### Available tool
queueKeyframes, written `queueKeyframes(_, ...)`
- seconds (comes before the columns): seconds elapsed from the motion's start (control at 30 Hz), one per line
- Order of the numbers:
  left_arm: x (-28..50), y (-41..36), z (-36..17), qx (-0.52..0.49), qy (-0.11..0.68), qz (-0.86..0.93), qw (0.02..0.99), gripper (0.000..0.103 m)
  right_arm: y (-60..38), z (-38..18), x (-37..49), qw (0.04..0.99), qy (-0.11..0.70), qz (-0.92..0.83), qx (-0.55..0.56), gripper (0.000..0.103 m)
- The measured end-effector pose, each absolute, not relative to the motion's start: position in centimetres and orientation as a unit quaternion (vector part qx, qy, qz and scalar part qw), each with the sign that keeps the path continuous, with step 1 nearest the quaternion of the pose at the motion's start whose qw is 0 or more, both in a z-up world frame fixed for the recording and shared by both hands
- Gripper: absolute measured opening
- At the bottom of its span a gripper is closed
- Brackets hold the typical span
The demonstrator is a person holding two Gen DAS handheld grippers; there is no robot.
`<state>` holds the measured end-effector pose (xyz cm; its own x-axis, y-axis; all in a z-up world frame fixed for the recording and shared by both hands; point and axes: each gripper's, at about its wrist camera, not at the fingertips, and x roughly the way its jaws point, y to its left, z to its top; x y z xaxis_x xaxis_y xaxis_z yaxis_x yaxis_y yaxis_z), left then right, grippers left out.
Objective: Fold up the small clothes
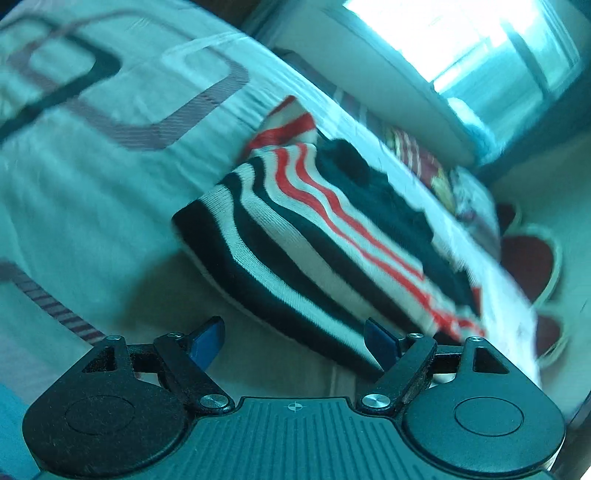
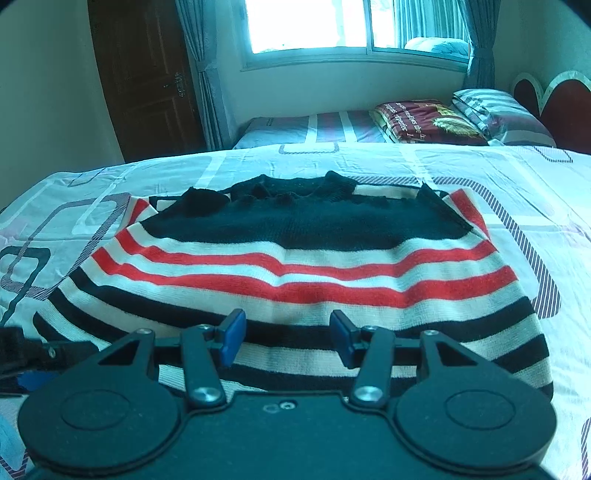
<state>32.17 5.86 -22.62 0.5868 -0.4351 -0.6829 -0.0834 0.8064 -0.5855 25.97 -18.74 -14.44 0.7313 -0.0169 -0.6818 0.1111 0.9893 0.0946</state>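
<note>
A small knitted sweater (image 2: 295, 266) with black, white and red stripes lies folded on the bed sheet (image 2: 517, 192), its black collar end at the far side. My right gripper (image 2: 286, 338) is open and empty, just above the sweater's near striped edge. My left gripper (image 1: 295, 341) is open and empty, hovering at the near left corner of the sweater (image 1: 314, 229), which looks tilted and blurred in that view. A dark piece of the left gripper shows at the left edge of the right wrist view (image 2: 33, 354).
The patterned sheet (image 1: 92, 166) spreads all around the sweater. A folded red blanket (image 2: 424, 120) and a striped pillow (image 2: 498, 114) lie at the head of the bed, by a red headboard (image 2: 561, 96). A window (image 2: 351, 26) and a brown door (image 2: 147, 81) stand beyond.
</note>
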Motion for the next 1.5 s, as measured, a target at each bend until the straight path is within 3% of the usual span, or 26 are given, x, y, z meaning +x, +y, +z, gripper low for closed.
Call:
queueKeyframes(0.33,34.4,5.9,-24.4,-0.372,0.384,-0.102,0.839,0.081,-19.0,-14.9,27.0,0.932,0.357,-0.028,0.062,0.049)
queueKeyframes(0.4,35.0,5.9,-24.7,-0.380,0.375,-0.097,0.840,0.063,-19.1,-15.0,27.3,0.933,0.354,-0.026,0.060,0.049)
queueKeyframes(0.47,35.8,5.8,-25.3,-0.389,0.373,-0.093,0.837,0.057,-19.2,-15.0,27.6,0.934,0.352,-0.025,0.059,0.049)
queueKeyframes(0.7,37.5,5.3,-25.7,-0.398,0.363,-0.087,0.838,0.054,-19.2,-14.6,28.4,0.943,0.329,-0.034,0.025,0.047)
queueKeyframes(0.77,37.6,5.1,-25.5,-0.388,0.365,-0.084,0.842,0.042,-19.4,-14.6,28.8,0.942,0.332,-0.039,0.020,0.044)
queueKeyframes(0.9,37.1,4.7,-24.8,-0.371,0.359,-0.085,0.852,0.033,-19.3,-16.9,29.5,0.932,0.359,-0.045,-0.011,0.044)
queueKeyframes(0.97,37.0,4.3,-24.0,-0.354,0.350,-0.090,0.862,0.031,-18.8,-16.8,29.5,0.932,0.359,-0.043,-0.032,0.044)
queueKeyframes(1.07,37.0,3.7,-22.8,-0.330,0.337,-0.100,0.876,0.030,-19.8,-15.5,29.2,0.940,0.338,-0.047,0.021,0.039)
queueKeyframes(1.17,36.8,3.3,-21.8,-0.312,0.329,-0.105,0.885,0.026,-18.7,-17.5,29.1,0.937,0.347,-0.028,-0.043,0.041)
queueKeyframes(1.27,36.3,2.0,-19.6,-0.270,0.302,-0.130,0.905,0.018,-19.3,-17.2,29.3,0.935,0.353,-0.026,-0.019,0.041)
queueKeyframes(1.33,36.3,0.6,-18.0,-0.237,0.285,-0.152,0.916,0.018,-19.2,-17.1,29.2,0.936,0.351,-0.023,-0.029,0.041)
queueKeyframes(1.5,35.6,-4.5,-15.0,-0.149,0.248,-0.227,0.930,0.018,-23.3,-14.8,26.9,0.946,0.312,-0.047,0.071,0.042)
